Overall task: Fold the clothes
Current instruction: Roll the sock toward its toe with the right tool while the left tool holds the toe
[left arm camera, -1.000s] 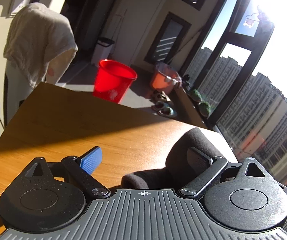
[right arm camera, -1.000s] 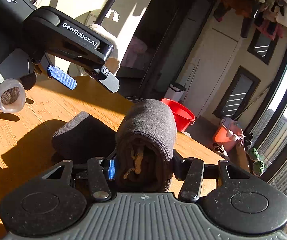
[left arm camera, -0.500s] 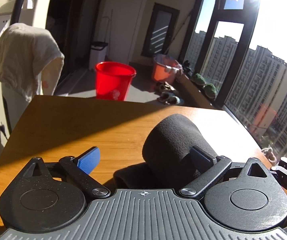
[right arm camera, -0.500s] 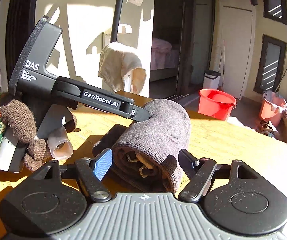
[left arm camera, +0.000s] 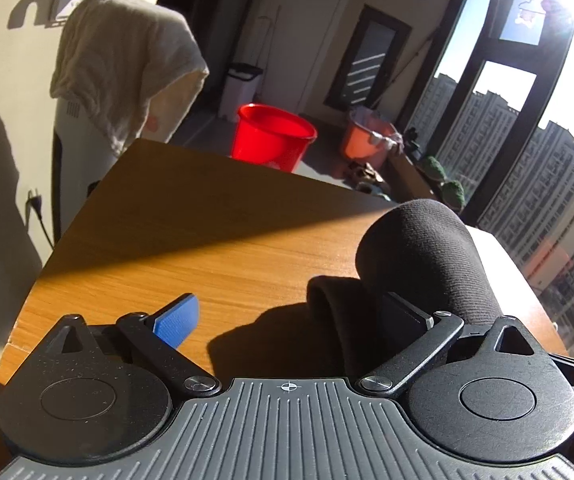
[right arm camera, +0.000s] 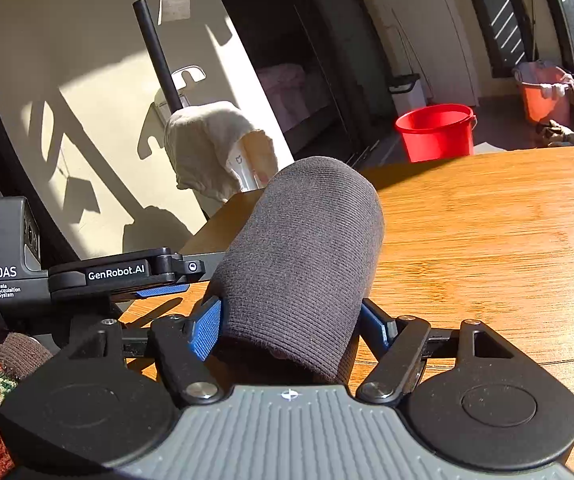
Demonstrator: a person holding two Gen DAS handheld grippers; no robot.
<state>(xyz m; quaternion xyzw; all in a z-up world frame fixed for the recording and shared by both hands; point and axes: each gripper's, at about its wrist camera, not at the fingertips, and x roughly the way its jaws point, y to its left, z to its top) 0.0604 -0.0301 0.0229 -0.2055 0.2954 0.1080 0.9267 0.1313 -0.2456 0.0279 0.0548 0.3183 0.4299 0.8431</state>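
**Rolled grey garment clamped in the right gripper**

The right gripper [right arm camera: 289, 330] pinched a rolled dark grey ribbed knit garment [right arm camera: 303, 252] between its blue-padded fingers [right arm camera: 207, 330], the roll rising toward 12 o'clock over the sunlit wooden table [right arm camera: 487, 240]. At 9 o'clock the black left gripper [right arm camera: 167, 280], marked GenRobot.AI, lay level beside the roll. A round red plastic bucket [right arm camera: 437, 132] stood on the floor at 1 o'clock, and a cream cloth [right arm camera: 207, 152] hung at 11 o'clock.
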